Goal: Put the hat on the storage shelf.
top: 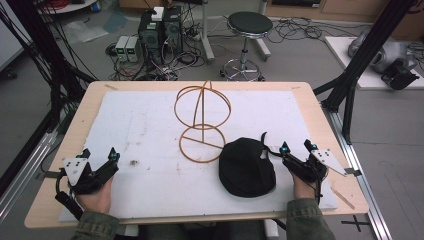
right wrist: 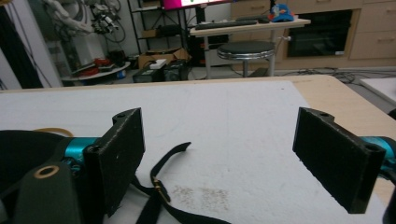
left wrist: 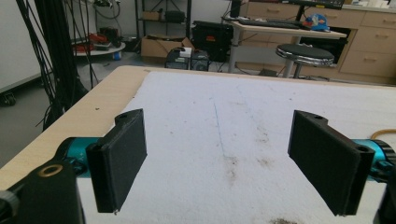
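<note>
Left gripper [top: 100, 161]: lower left of the high view, resting on the white mat [top: 150, 125]; fingers [left wrist: 119, 158] spread wide, nothing between them.
Right gripper [top: 297, 148]: lower right of the high view, fingers [right wrist: 122, 156] wide apart and empty, just beside the cap's right edge.
Black cap [top: 247, 167]: lower centre-right on the counter [top: 85, 112], its strap [right wrist: 163, 186] lying by the right gripper.
Wire stand [top: 202, 122]: centre of the mat, upright, touching or just beside the cap's upper left.

Wooden table [top: 315, 112], white mat [top: 145, 130] over most of its top.
On the mat we note a wire hat stand [top: 202, 122] at centre, a black cap [top: 247, 167] touching its base ring, strap [right wrist: 161, 186] trailing, and dirt smudges [top: 134, 162].
</note>
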Demonstrator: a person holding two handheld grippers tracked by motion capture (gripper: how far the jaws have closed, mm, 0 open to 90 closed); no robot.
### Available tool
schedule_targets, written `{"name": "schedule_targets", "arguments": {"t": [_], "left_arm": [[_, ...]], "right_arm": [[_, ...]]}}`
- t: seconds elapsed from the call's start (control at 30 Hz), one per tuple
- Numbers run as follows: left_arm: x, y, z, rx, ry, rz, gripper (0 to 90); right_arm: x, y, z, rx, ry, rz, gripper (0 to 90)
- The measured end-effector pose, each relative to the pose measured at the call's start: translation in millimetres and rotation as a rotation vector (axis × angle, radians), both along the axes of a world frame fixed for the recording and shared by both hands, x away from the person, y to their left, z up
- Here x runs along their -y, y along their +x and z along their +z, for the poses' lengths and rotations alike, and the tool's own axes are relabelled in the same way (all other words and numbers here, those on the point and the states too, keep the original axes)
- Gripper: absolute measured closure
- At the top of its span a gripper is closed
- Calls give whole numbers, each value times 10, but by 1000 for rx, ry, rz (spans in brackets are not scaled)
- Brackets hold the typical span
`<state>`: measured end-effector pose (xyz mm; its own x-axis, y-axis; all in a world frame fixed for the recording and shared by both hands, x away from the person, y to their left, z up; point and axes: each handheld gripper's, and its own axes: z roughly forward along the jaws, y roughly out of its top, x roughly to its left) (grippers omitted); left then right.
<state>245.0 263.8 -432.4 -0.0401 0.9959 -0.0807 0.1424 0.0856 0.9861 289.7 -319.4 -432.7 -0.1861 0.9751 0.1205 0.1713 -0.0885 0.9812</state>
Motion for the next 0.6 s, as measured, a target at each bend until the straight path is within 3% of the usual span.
{"name": "schedule_targets", "arguments": {"t": [0.2,0.4,0.6], "left_arm": [[-1,1,-1,2,1,-2,196],[10,4,-1,-4,9,-8,196],[8,8,-5,-3,7,-9,197]], "right_arm": [[-53,-48,122,16,9,54,161],[-116,-50,200,-18,8,117,161],[-249,-51,318,-49,-35,225,161]]}}
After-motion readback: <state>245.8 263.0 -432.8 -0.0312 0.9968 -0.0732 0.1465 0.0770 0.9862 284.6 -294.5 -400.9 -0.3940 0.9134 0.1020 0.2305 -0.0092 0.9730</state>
